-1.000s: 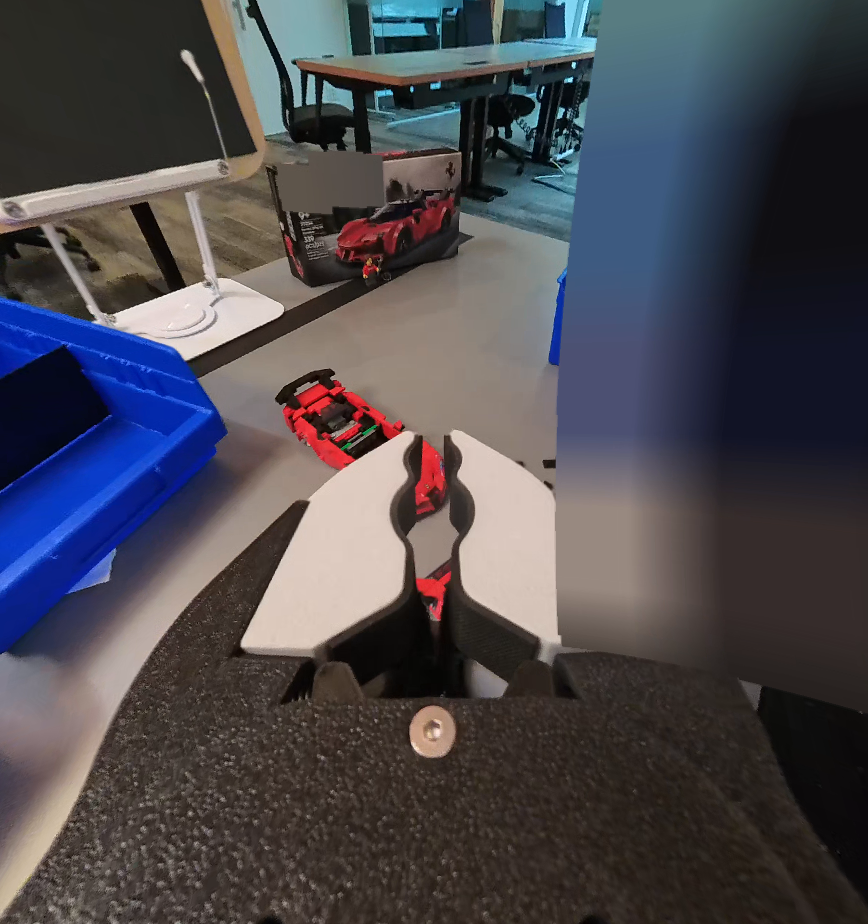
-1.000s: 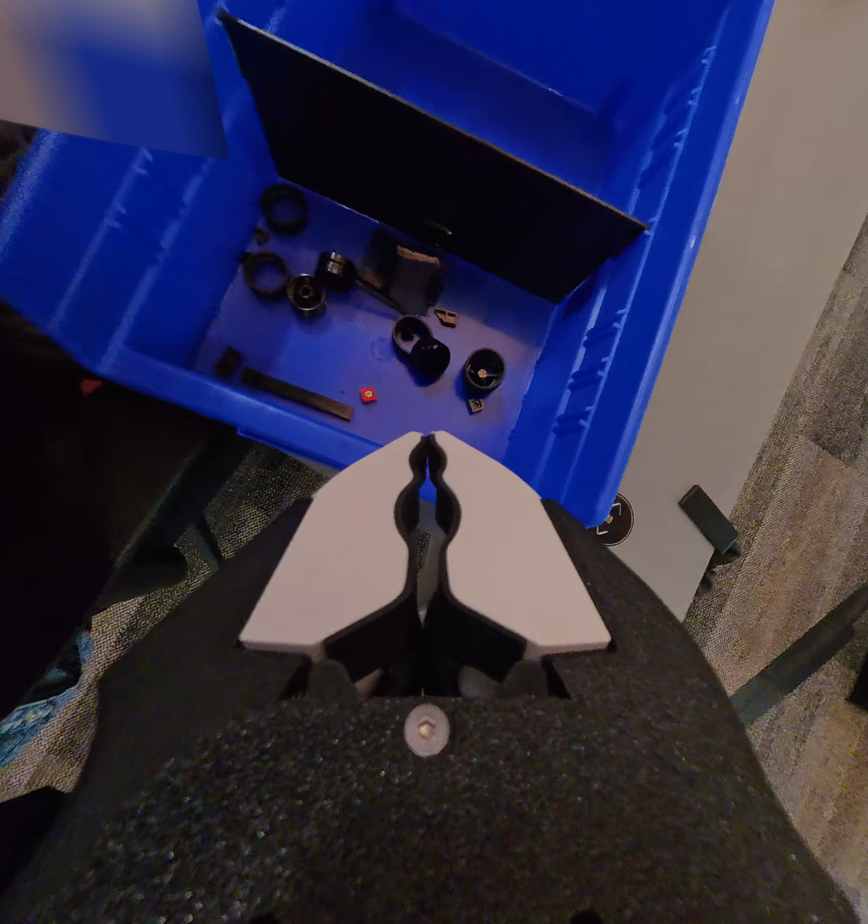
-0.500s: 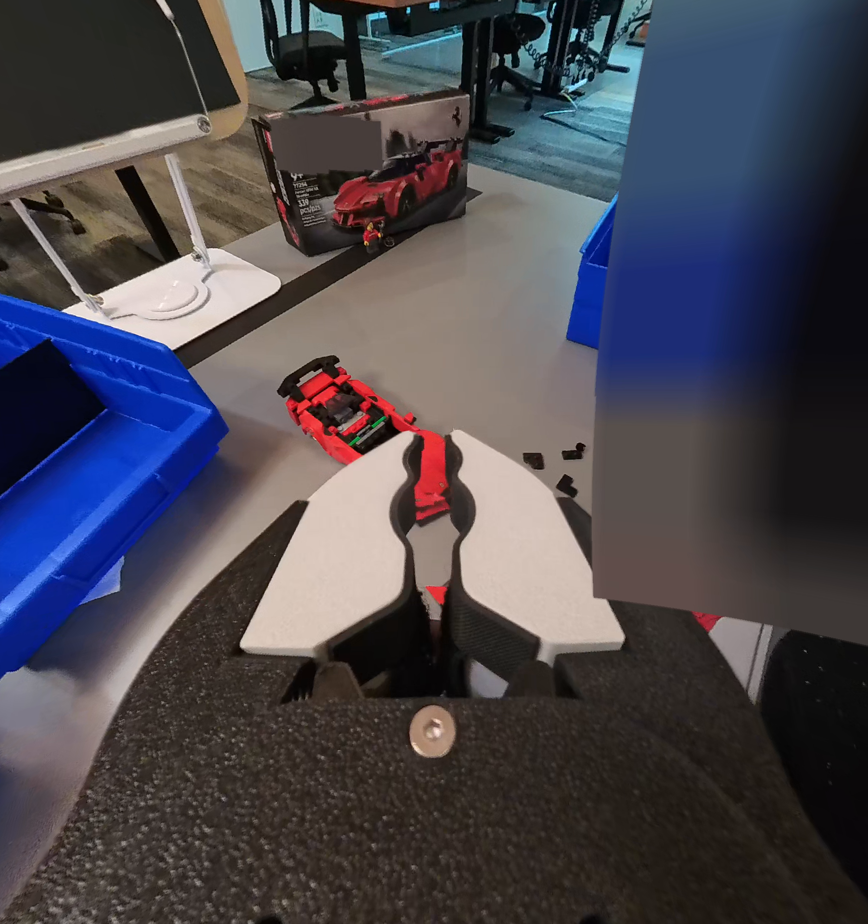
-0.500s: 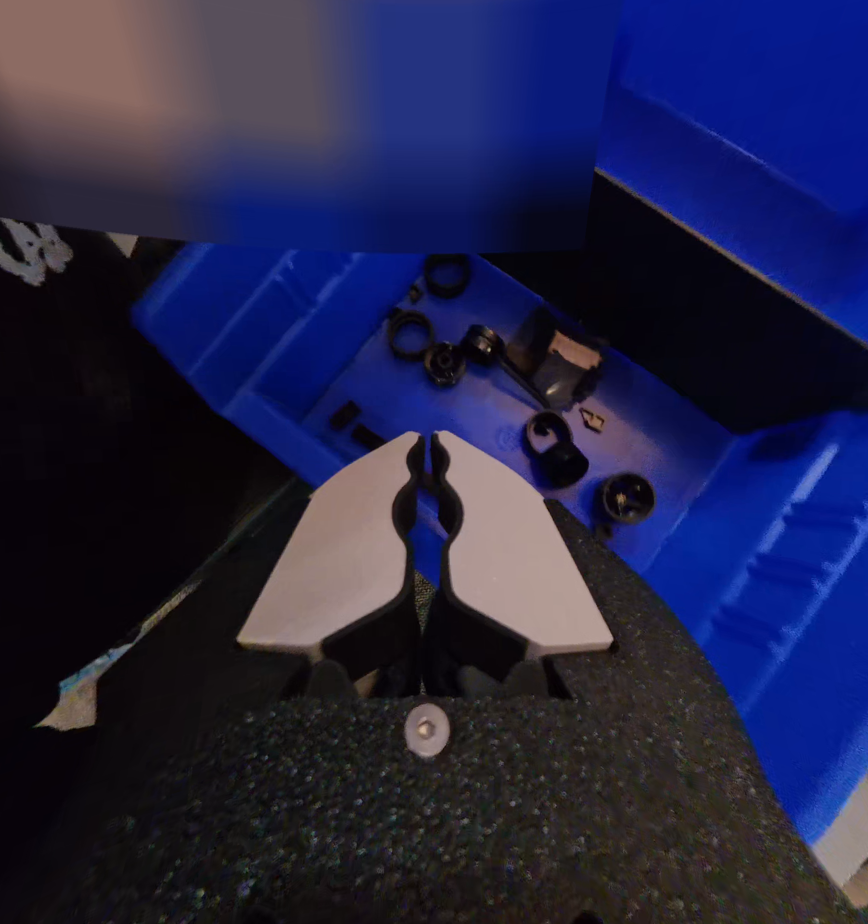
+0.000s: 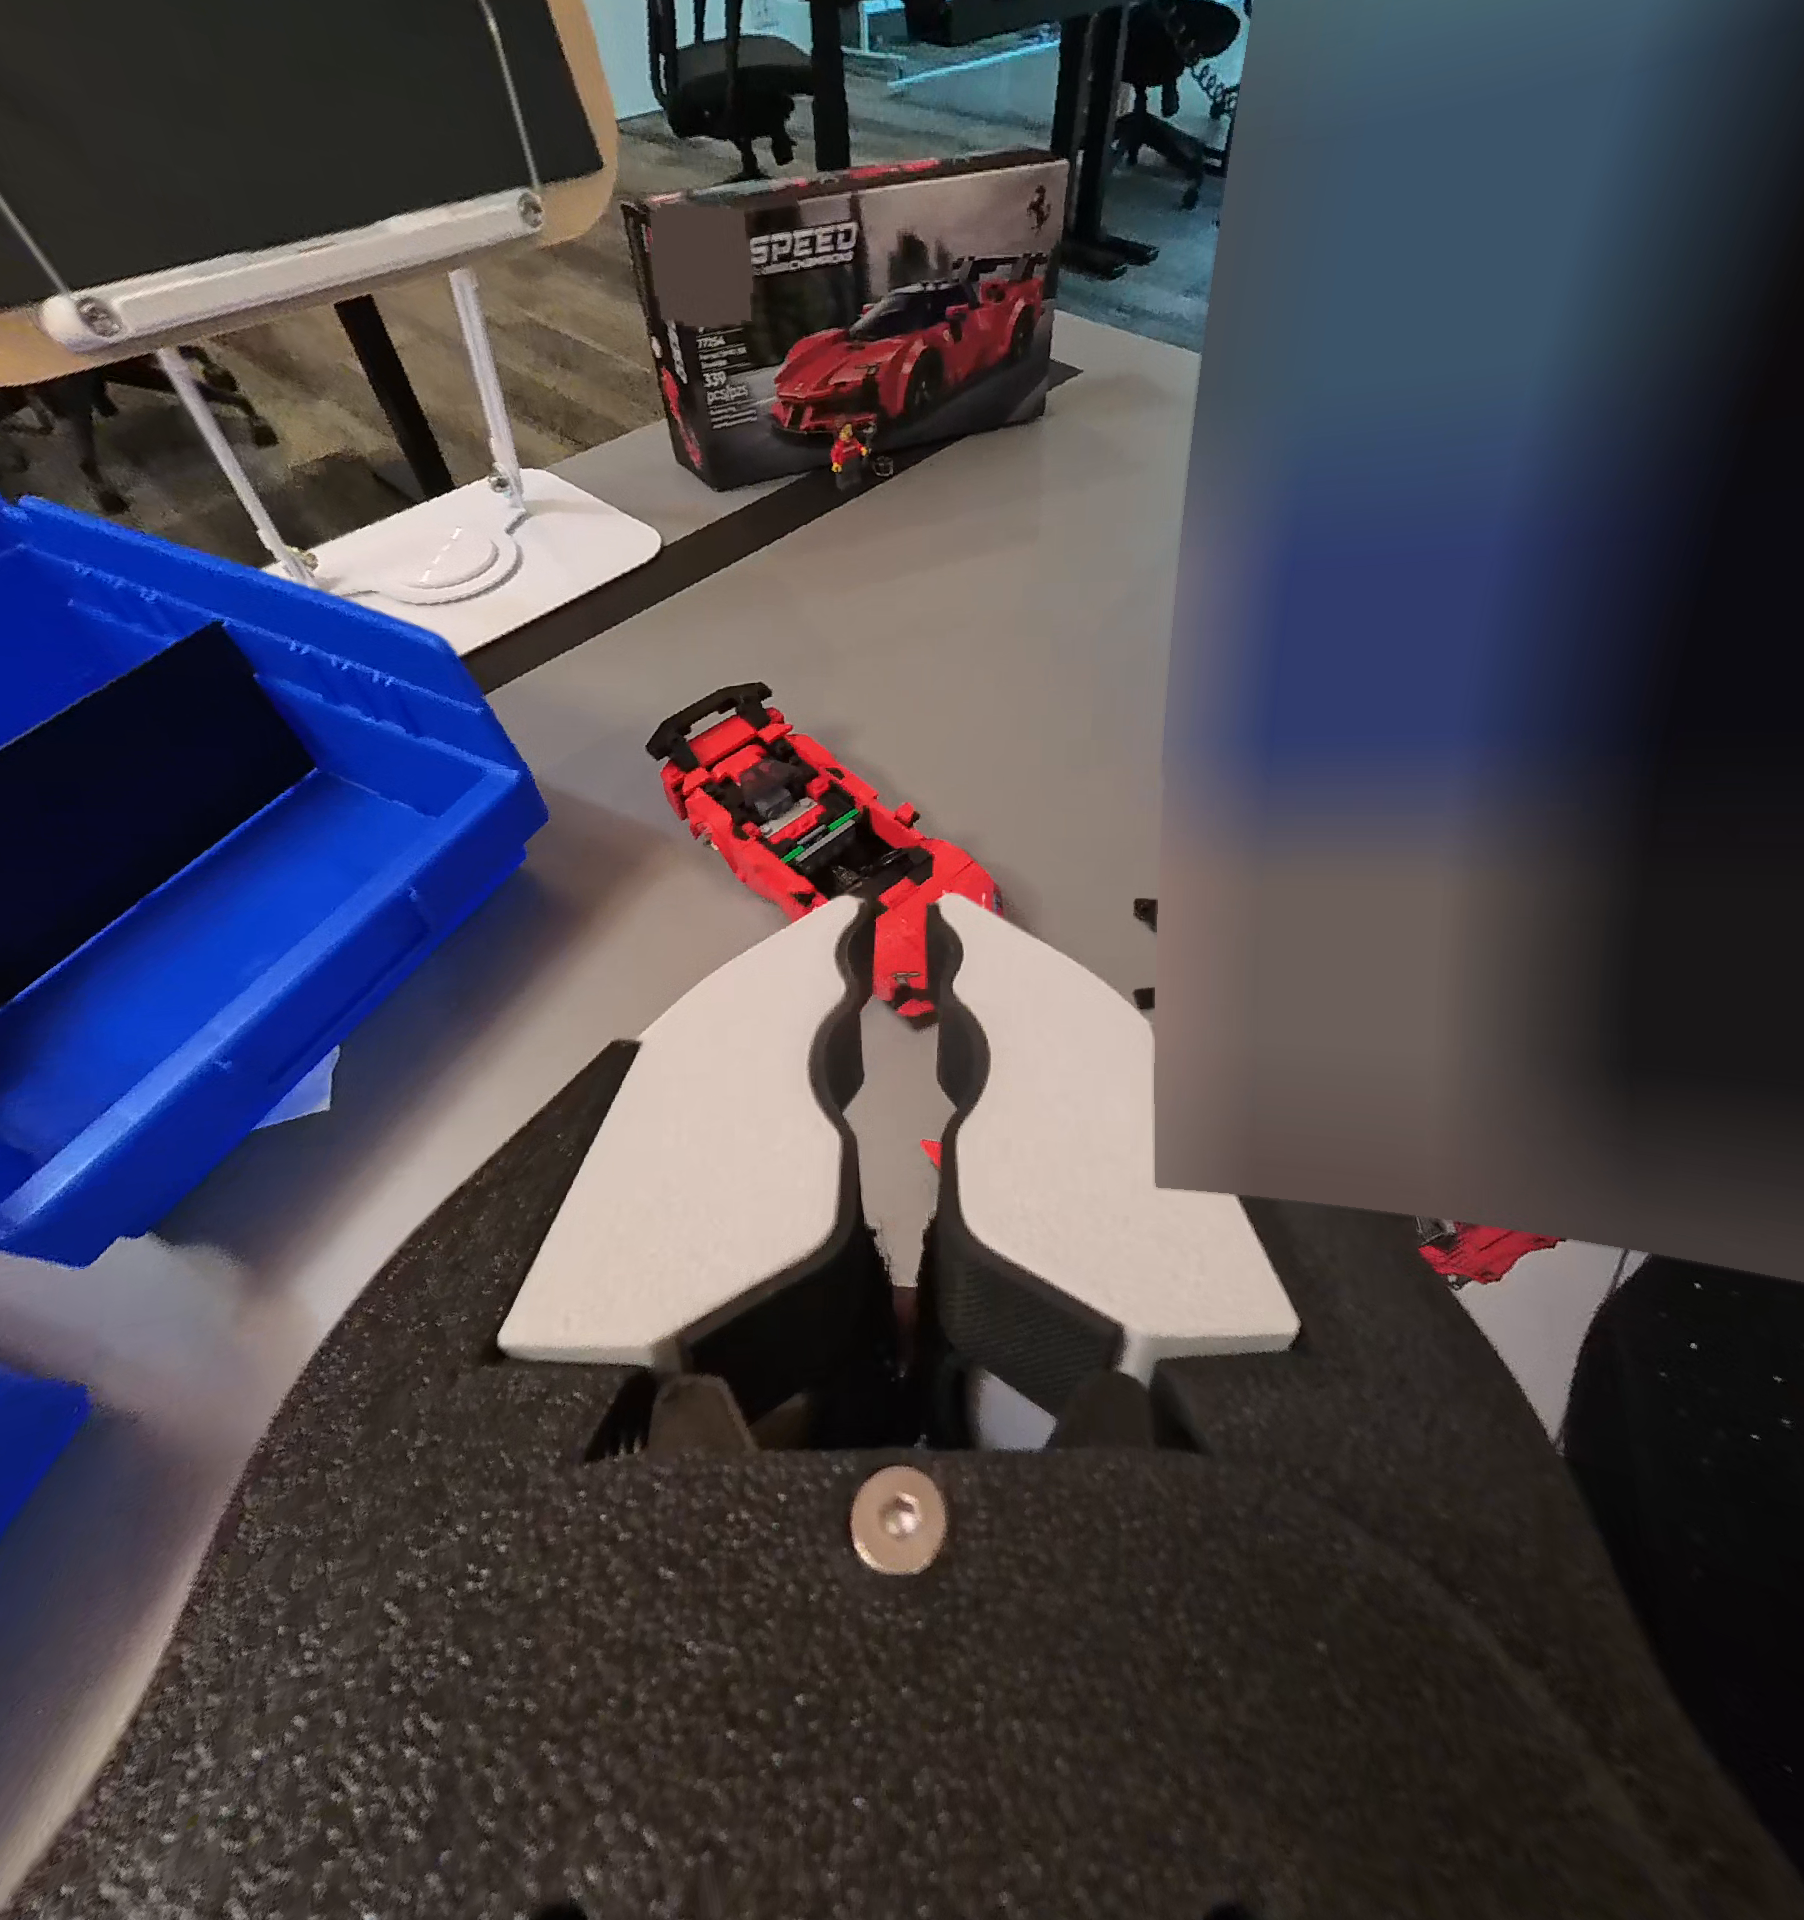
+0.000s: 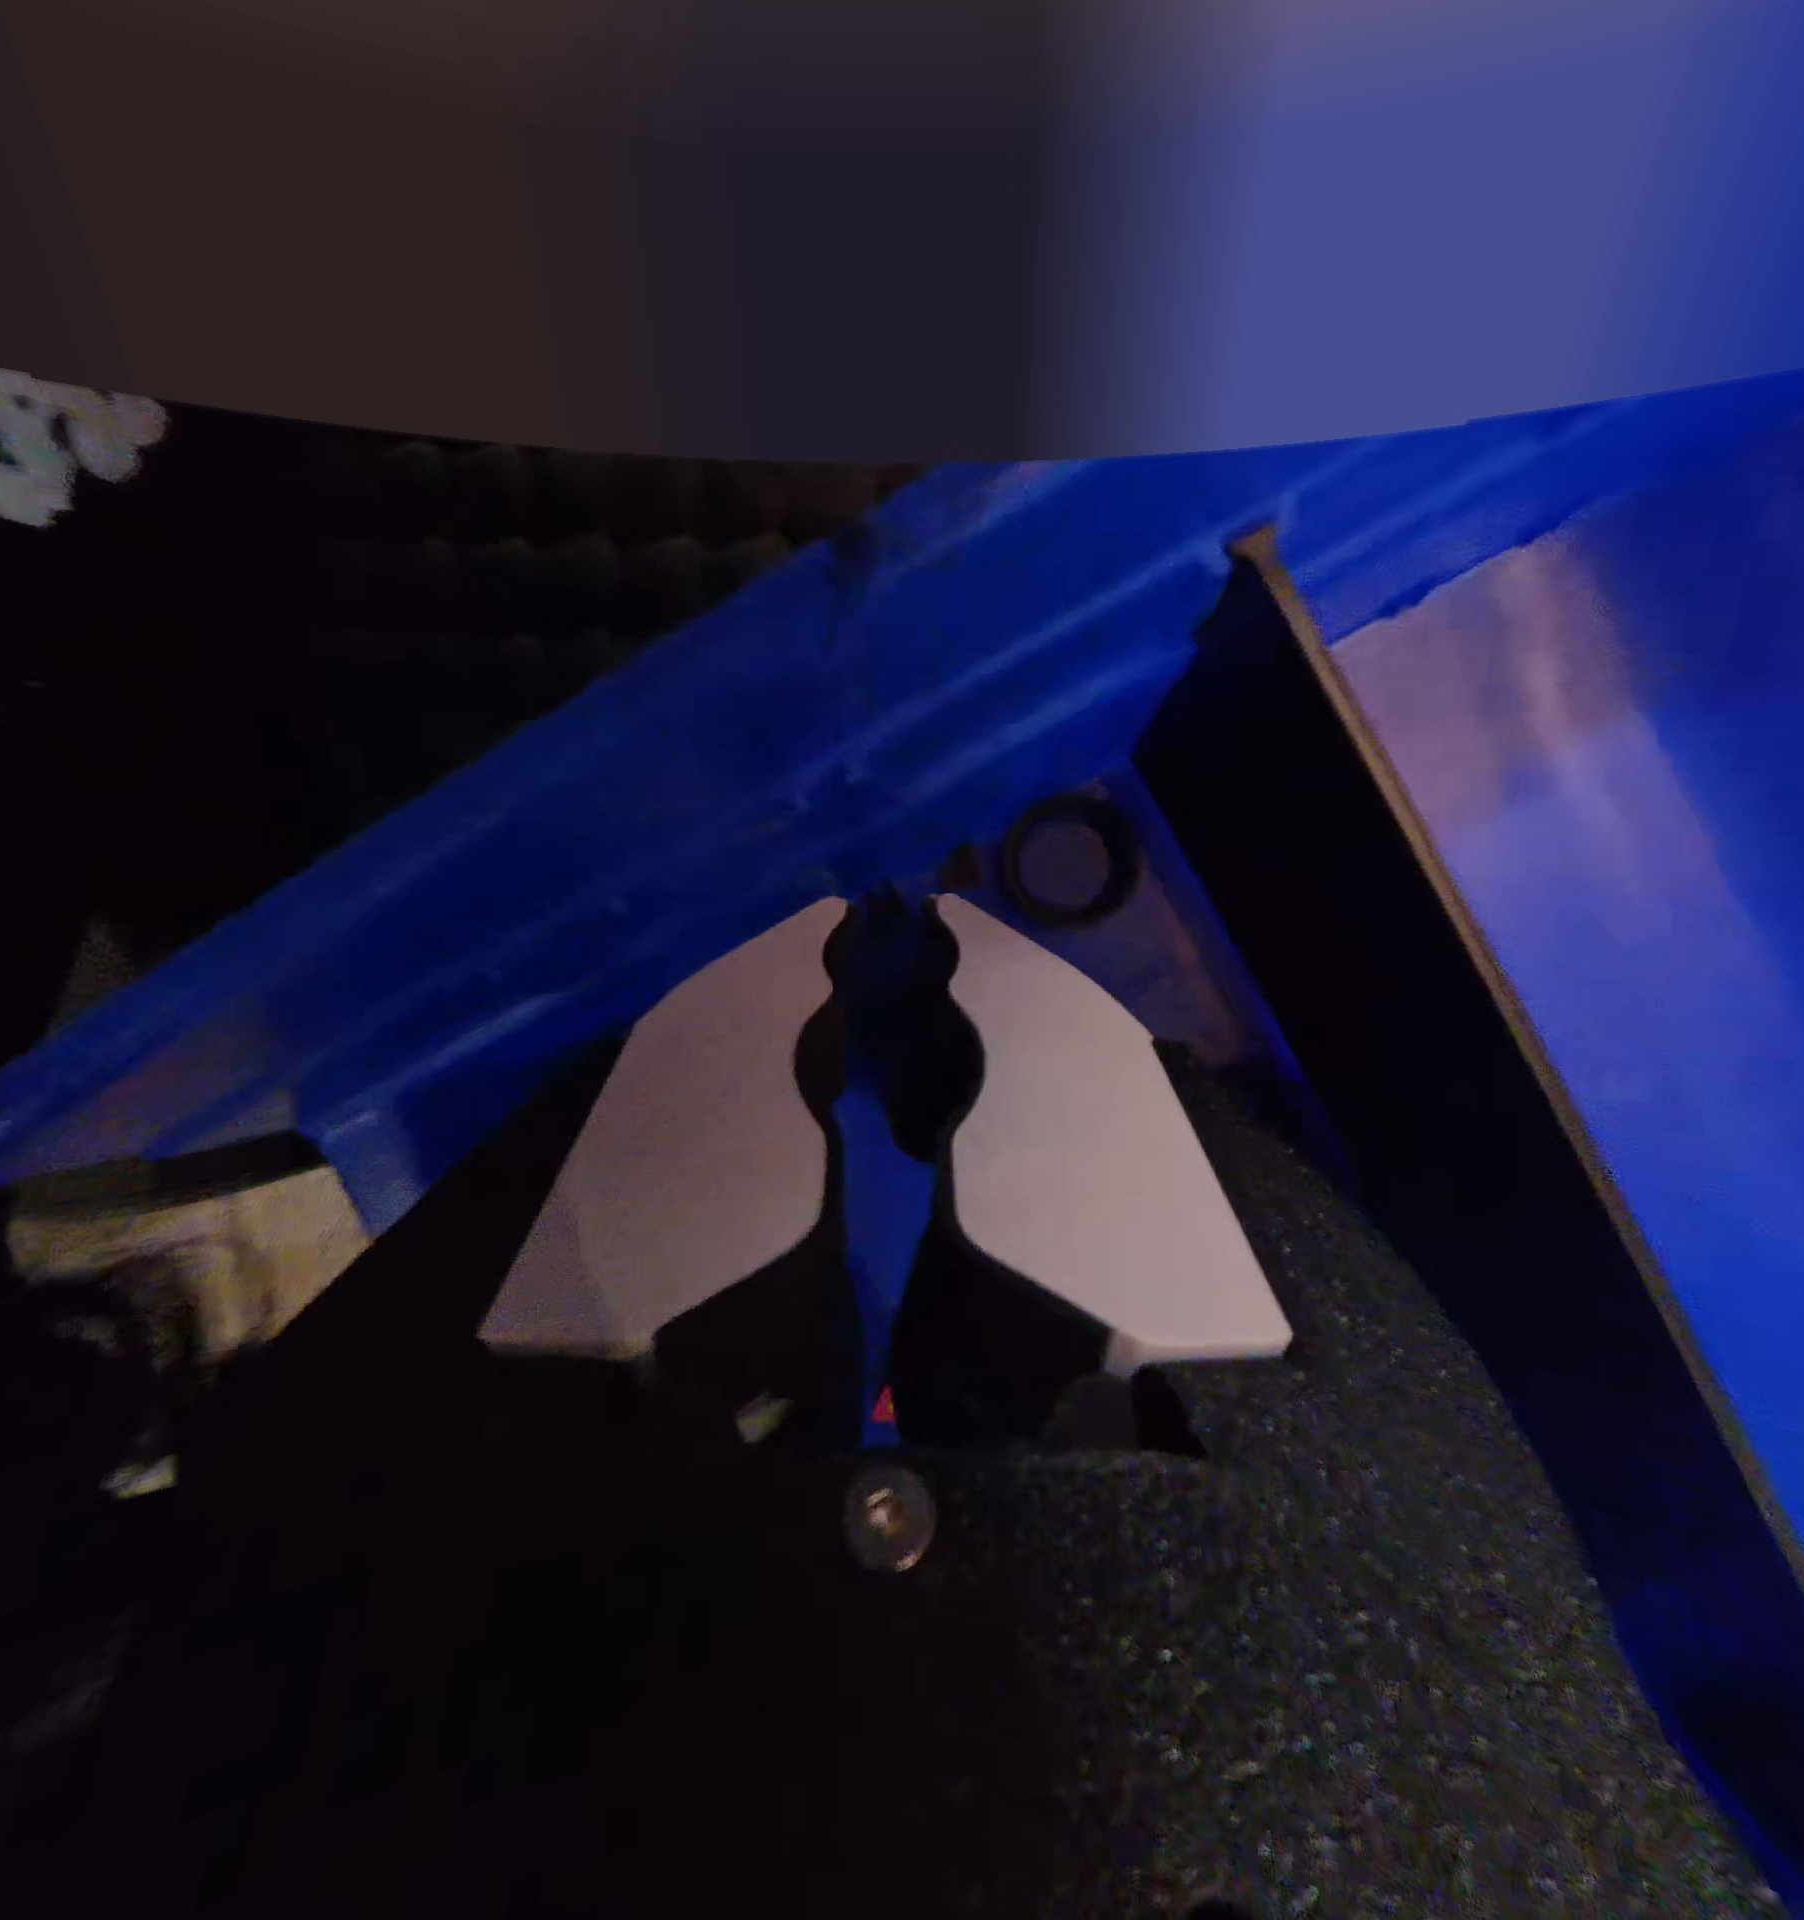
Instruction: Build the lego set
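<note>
We judge the build well advanced: the red Lego car has its chassis, side panels and black rear wing in place, but the cockpit is uncovered and no wheels show. It lies on the smooth grey table, just beyond the left gripper, whose matte grey fingers are slightly parted and grasp nothing. Small black pieces lie right of those fingers. The right gripper is lowered into a glossy blue plastic bin; a rubbery black tyre ring sits just right of its fingertips. Whether they grasp anything, we cannot tell.
</note>
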A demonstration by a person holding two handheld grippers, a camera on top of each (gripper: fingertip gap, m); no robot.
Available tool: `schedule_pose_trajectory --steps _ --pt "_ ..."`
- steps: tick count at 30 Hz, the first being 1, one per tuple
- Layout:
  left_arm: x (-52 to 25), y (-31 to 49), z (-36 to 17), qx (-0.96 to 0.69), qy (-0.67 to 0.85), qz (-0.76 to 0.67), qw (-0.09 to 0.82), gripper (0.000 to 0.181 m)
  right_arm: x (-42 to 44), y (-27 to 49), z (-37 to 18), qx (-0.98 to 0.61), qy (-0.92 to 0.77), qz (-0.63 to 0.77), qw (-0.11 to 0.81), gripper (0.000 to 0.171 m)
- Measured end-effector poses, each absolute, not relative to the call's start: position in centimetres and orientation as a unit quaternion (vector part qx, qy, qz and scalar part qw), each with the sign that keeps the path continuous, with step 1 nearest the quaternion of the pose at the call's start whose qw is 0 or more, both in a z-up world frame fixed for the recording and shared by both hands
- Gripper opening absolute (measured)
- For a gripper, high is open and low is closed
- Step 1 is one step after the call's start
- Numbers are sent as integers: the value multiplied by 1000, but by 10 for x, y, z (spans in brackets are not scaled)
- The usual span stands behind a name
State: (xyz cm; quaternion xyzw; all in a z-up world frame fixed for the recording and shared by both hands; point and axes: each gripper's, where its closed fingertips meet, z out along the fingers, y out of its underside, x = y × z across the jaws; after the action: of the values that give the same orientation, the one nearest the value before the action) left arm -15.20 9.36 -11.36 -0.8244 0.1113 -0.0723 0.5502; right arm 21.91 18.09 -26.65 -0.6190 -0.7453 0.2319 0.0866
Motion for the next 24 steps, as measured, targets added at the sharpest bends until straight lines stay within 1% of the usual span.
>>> schedule_pose_trajectory --steps 3,4,5,7,9,15,17,22,24 --pt "-157 90 -117 -824 99 -75 553 9 223 179 -273 -627 -743 227 51 8" --pt "-159 89 -119 -825 97 -76 552 9 231 179 -272 -632 -742 221 31 1" --pt "-160 89 -121 -826 96 -77 551 9 241 182 -272 -639 -741 204 16 1" --pt "-162 88 -123 -826 96 -78 550 9 239 191 -265 -644 -734 210 44 0" --pt "-165 88 -125 -826 95 -79 550 9 222 185 -255 -627 -730 263 67 7" --pt "-168 86 -129 -824 91 -86 552 9 221 185 -272 -591 -774 212 81 7" --pt "-169 85 -130 -824 88 -89 553 9 218 185 -272 -585 -776 216 89 7" --pt "-168 86 -132 -824 84 -97 552 9 211 191 -270 -576 -779 216 125 14" --pt "-166 88 -133 -825 86 -100 550 9 208 191 -272 -565 -784 217 137 12"
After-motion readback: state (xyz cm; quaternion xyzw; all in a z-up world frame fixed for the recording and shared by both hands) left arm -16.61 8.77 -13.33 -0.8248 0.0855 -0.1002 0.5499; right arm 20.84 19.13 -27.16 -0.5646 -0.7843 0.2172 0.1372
